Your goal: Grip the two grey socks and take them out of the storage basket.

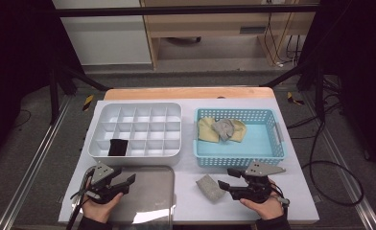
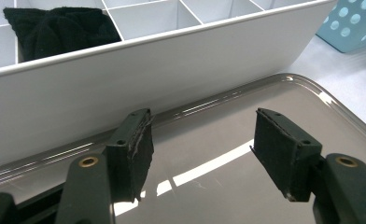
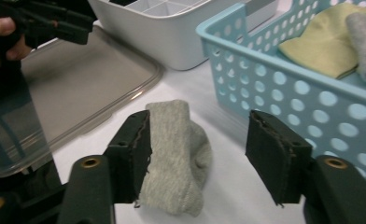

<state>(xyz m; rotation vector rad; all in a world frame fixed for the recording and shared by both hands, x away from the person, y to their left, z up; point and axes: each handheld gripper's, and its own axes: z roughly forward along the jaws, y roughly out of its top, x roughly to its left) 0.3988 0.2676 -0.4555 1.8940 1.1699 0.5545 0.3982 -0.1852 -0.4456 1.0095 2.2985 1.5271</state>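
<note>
Grey knit sock (image 3: 176,158) lies on the table (image 1: 191,196), and your right gripper view shows its folded ribbing between the spread fingers (image 3: 134,154), which grip nothing; the high view places it just left of your right gripper (image 1: 227,179), below the blue basket (image 1: 239,160). Your left gripper view alone shows the metal tray (image 2: 265,112) shining under your left gripper (image 2: 204,154), fingers parted and empty, facing the white organiser (image 2: 172,70). Both hands rest low at the table's near edge.

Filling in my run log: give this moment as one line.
right gripper: open over grey rolled sock on table | left gripper: open above clear lid | blue basket: socks inside
</note>
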